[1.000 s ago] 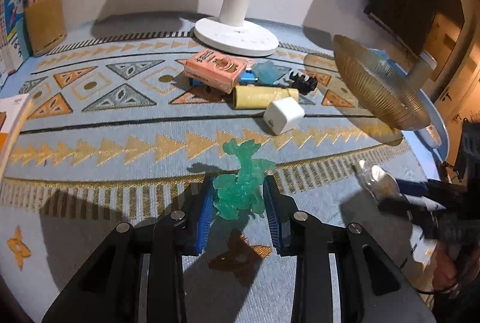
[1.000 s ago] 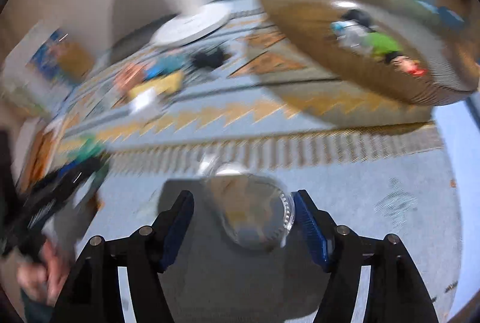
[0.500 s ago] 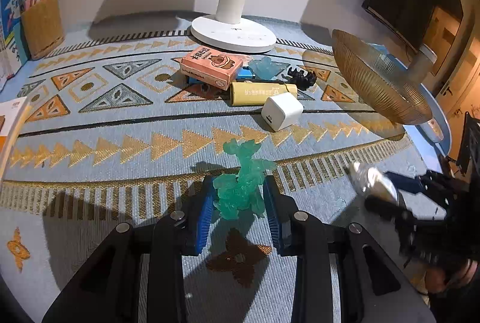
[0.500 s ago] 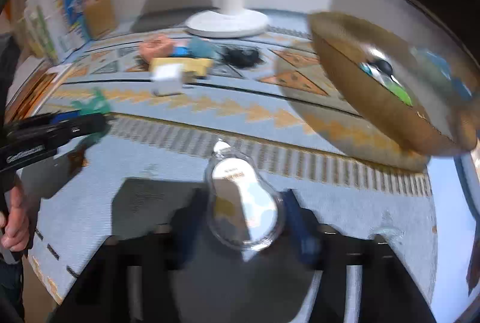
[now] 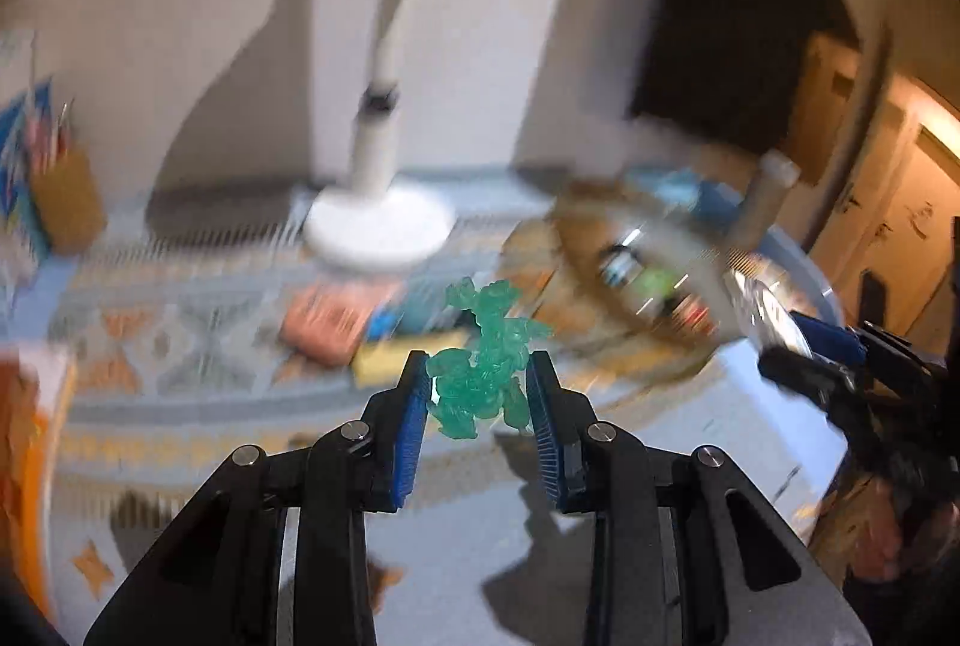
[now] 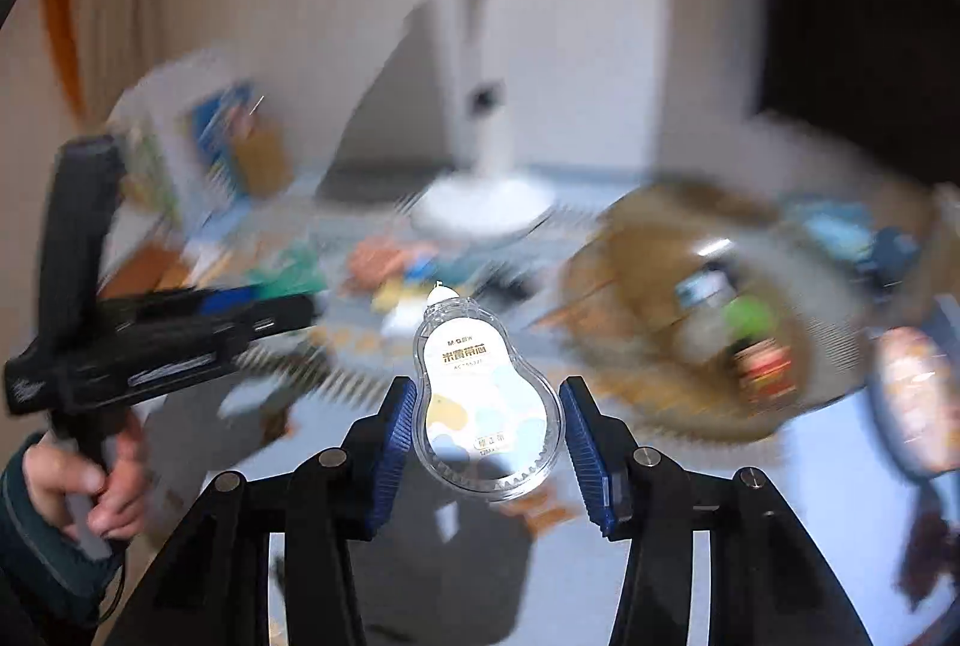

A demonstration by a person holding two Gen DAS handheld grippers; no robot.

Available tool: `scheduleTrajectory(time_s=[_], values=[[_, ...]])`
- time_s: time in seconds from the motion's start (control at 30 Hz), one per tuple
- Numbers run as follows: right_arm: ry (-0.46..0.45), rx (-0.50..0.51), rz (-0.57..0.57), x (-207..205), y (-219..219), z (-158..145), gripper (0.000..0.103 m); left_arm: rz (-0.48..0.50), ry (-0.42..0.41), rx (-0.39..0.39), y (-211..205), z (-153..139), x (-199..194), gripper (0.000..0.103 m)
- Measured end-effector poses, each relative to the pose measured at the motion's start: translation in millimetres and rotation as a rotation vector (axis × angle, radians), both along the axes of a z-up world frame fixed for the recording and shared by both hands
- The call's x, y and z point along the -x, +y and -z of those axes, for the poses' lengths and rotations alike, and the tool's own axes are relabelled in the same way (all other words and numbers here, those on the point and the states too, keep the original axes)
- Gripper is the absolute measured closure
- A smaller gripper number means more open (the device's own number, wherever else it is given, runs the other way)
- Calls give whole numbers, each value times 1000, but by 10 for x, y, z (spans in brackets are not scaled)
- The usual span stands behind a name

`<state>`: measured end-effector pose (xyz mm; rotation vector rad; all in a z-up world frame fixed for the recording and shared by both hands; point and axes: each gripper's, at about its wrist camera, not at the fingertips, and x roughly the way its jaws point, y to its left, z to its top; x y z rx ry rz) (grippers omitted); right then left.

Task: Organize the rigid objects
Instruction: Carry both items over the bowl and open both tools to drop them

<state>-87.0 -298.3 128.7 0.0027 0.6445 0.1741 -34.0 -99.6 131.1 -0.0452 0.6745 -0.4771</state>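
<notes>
My left gripper [image 5: 478,394] is shut on a translucent green figurine [image 5: 483,364] and holds it above the patterned cloth. My right gripper [image 6: 489,400] is shut on a clear pear-shaped correction tape dispenser [image 6: 486,406], also held in the air. A wide golden wire bowl [image 6: 690,322] with several small items inside stands to the right of both; it also shows in the left wrist view [image 5: 636,262]. The right gripper shows at the right edge of the left wrist view [image 5: 798,346]. The left gripper shows at the left of the right wrist view [image 6: 180,334]. Both views are blurred by motion.
A white lamp base [image 5: 378,226] stands at the back. A pink box [image 5: 327,322], a yellow tube [image 5: 384,367] and other small items lie on the cloth in the middle. A pen holder [image 5: 66,196] and books stand at the far left.
Both grippers have lifted with their objects and tilted up, so more wall shows. The bowl now looks nearer to both. Both views have become blurred.
</notes>
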Motion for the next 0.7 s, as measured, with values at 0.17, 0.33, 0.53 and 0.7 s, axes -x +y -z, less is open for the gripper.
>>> scheduleTrajectory(time_s=[0.17, 0.33, 0.53, 0.7], values=[[-87, -12, 277, 1, -786, -438, 55, 98, -69, 6, -575, -473, -114, 74], [-43, -40, 432, -158, -1350, -461, 55, 165, -40, -59, -1298, -359, -383, 74], [82, -38, 461, -478, -1558, -11, 55, 191, 84, -122, -1821, 258, -648, 74], [161, 8, 470, -711, -1692, 299, 55, 205, 127, -162, -2032, 532, -740, 74]])
